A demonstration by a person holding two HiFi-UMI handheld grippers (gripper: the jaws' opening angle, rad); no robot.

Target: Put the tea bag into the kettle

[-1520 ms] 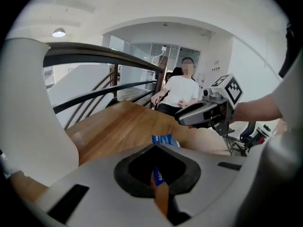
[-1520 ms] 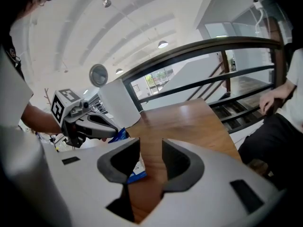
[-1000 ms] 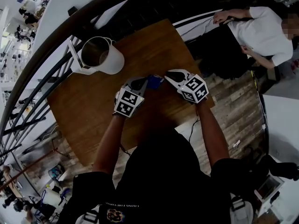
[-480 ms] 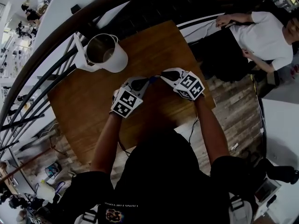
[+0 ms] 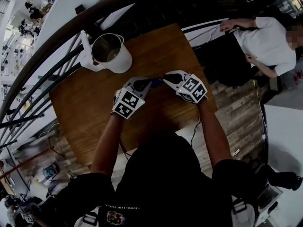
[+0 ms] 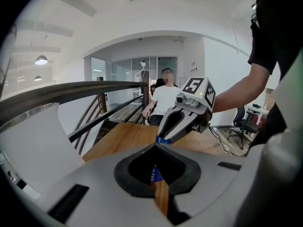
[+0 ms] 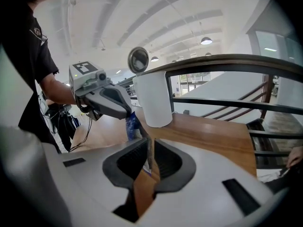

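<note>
Kettle (image 5: 110, 55) stands with its lid up at the far left of the table (image 5: 90, 112), ready to receive. Toward the middle, the left gripper (image 5: 147, 83) is clenched on one edge of the blue-wrapped tea bag (image 5: 157, 82). The right gripper (image 5: 165, 79) pinches the opposite edge, likely to tear the wrapper.

Both arms reached forward, grippers tip to tip. The left gripper (image 5: 149, 82) had its fingers clamped on the tea bag (image 6: 154, 173); the right gripper (image 5: 164, 79) pinched the opposite edge.
</note>
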